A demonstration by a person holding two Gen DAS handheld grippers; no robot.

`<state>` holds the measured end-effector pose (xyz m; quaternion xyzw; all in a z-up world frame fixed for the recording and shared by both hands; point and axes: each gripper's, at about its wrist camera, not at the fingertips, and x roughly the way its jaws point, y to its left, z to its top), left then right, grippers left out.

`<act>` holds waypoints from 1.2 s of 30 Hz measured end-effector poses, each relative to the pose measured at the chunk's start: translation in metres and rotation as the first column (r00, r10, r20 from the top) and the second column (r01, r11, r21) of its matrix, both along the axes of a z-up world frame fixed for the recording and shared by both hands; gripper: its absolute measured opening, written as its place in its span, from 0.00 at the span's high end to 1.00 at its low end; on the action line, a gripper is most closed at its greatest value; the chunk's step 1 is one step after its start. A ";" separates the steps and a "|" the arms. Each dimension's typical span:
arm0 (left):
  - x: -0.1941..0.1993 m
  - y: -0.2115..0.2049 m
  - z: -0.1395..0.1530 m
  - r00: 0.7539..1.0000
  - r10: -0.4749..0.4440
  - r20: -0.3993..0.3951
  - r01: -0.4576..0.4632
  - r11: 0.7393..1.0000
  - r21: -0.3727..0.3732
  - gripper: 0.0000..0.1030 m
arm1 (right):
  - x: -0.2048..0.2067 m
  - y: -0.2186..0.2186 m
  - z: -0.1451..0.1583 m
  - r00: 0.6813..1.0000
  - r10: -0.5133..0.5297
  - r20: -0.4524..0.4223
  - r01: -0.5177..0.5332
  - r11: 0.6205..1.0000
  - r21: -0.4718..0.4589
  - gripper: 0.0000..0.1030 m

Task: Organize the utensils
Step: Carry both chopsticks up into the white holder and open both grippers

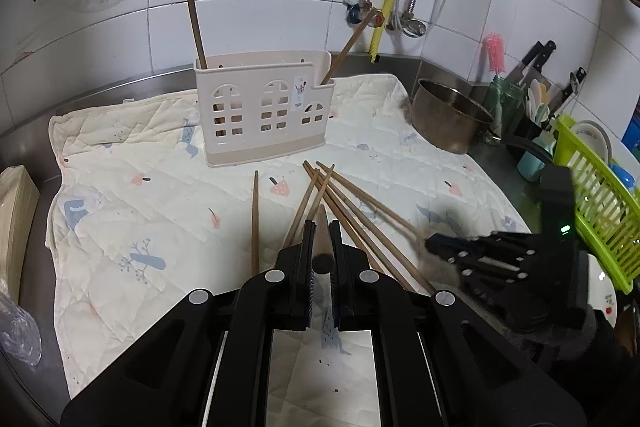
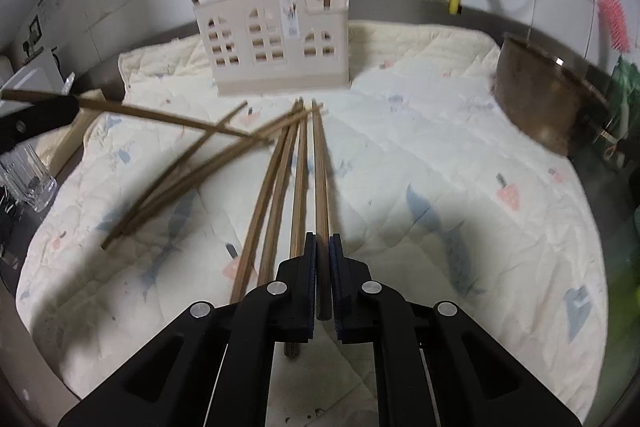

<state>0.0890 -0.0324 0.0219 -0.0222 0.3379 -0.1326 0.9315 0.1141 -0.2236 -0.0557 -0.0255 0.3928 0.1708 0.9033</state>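
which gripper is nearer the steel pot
Right. The right gripper sits low over the cloth's right side, on the steel pot's side. The left gripper is further left, over the chopstick pile, shut on a chopstick.

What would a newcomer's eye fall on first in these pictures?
First, the loose wooden chopsticks fanned across the pale quilted cloth, with each gripper closed on one: the left gripper and the right gripper. Behind them stands the beige house-shaped holder, already holding two chopsticks. A steel pot sits at the cloth's right edge.
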 end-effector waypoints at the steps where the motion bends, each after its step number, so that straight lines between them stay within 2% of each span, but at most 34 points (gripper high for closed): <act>1: 0.000 0.001 0.000 1.000 0.000 0.002 0.000 1.000 0.000 0.95 | -0.001 -0.001 0.006 1.000 -0.001 0.014 0.001 1.000 0.001 0.93; 10: 0.004 0.005 0.009 1.000 0.004 0.014 -0.003 1.000 -0.009 0.95 | -0.002 -0.007 0.067 0.986 0.006 0.166 -0.008 1.000 0.014 0.94; 17: 0.013 0.011 0.024 1.000 0.007 0.030 -0.006 1.000 -0.019 0.95 | 0.010 -0.002 0.107 0.972 0.058 0.226 -0.060 0.998 0.003 0.94; 29: 0.045 0.018 0.064 0.998 0.005 0.060 -0.004 1.000 -0.025 0.95 | 0.043 0.008 0.168 0.958 0.161 0.236 -0.160 0.987 -0.024 0.94; 36: 0.064 0.018 0.103 0.992 0.008 0.127 -0.007 1.000 -0.003 0.95 | 0.069 0.017 0.196 0.952 0.189 0.240 -0.191 0.982 -0.015 0.94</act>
